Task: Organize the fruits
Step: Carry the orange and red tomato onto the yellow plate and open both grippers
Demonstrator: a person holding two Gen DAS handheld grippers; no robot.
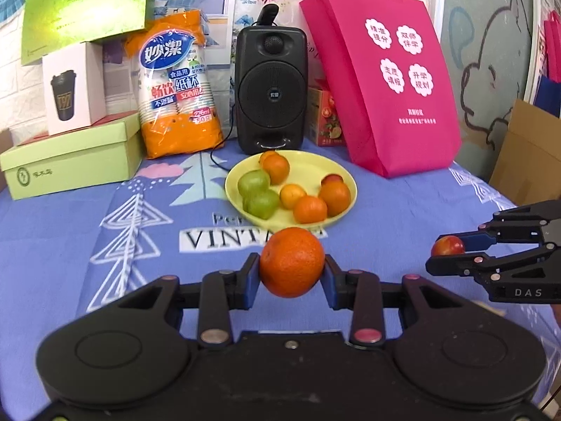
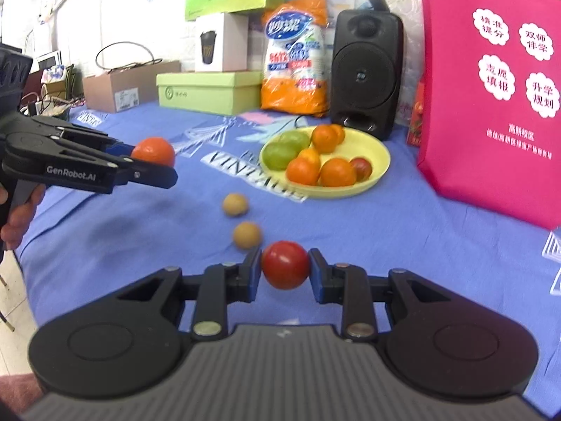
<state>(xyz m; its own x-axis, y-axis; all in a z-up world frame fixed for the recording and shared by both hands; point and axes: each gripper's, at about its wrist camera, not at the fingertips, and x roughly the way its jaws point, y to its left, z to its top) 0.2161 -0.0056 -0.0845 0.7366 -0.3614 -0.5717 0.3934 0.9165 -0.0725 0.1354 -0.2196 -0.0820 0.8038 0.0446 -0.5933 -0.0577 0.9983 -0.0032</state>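
Presently the left gripper (image 1: 291,273) has its jaws clamped on an orange (image 1: 291,261), held above the blue patterned surface (image 1: 70,238) just short of the yellow plate (image 1: 347,175). The right gripper (image 2: 284,269) has its jaws clamped on a red fruit (image 2: 285,264). Two small tan fruits (image 2: 235,204) lie loose on the cloth between the red fruit and the plate, which carries oranges and two green fruits (image 1: 257,193). Behind the plate stand a black speaker (image 1: 270,87), an orange pack of paper cups (image 1: 177,84) and a pink bag (image 1: 382,70), with a green box (image 1: 70,161) off to the left.
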